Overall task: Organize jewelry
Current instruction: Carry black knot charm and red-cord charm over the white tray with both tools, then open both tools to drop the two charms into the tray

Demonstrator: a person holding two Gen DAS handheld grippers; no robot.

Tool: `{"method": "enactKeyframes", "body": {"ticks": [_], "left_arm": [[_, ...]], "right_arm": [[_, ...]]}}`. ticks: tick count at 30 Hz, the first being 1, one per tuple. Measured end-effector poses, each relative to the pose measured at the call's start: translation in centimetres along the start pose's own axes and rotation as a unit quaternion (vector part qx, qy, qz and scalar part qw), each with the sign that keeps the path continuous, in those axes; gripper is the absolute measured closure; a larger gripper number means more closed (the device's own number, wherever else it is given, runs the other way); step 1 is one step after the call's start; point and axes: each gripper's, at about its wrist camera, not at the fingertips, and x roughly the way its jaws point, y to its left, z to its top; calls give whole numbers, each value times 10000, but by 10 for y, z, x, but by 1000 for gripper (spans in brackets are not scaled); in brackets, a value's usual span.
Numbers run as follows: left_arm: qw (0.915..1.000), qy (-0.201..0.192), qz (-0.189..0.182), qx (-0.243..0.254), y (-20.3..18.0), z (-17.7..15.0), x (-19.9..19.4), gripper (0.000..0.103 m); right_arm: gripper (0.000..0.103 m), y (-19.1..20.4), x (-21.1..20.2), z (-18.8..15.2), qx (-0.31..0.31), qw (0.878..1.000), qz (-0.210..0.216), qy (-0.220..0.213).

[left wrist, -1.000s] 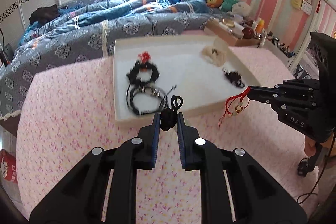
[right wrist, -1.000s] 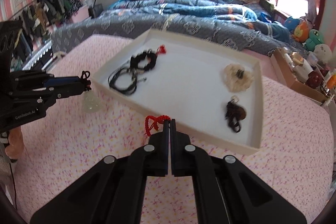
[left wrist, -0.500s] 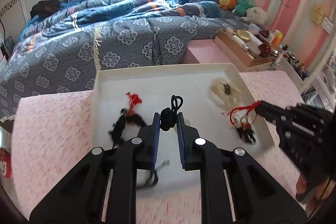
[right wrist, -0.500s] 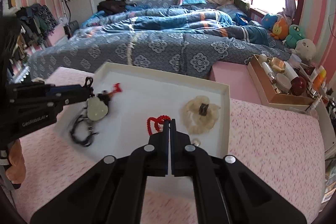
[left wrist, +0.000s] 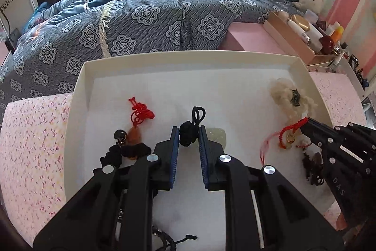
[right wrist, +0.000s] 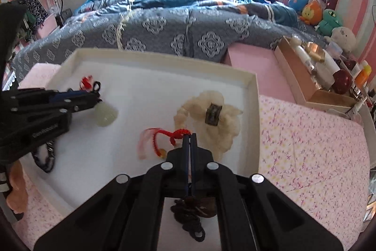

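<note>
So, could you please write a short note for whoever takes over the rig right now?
Left tongs: gripping the black cord knot of a pale jade pendant, which hangs low over the white tray; whether it touches the floor is unclear.
Right tongs: shut on a red cord charm with a small gold bead, also over the tray, beside the cream fluffy piece.
Already in the tray: a red-knot amber pendant, black cords, a dark brown piece.
Done: both pieces carried to the tray.
Left: set each down in a free spot and release.
</note>
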Motion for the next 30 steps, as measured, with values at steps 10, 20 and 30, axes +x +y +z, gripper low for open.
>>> {"method": "enactKeyframes", "body": {"ticks": [10, 20, 30], "left_arm": [[9999, -21, 119, 37, -1, -3, -6, 66], [9993, -336, 50, 156, -15, -23, -68, 33], [9967, -769, 221, 165, -26, -69, -172, 16]], "right_arm": [[100, -4, 7, -5, 107, 9998, 73, 125], [100, -6, -33, -8, 222, 9996, 170, -13], [61, -11, -131, -33, 239, 9982, 65, -548]]}}
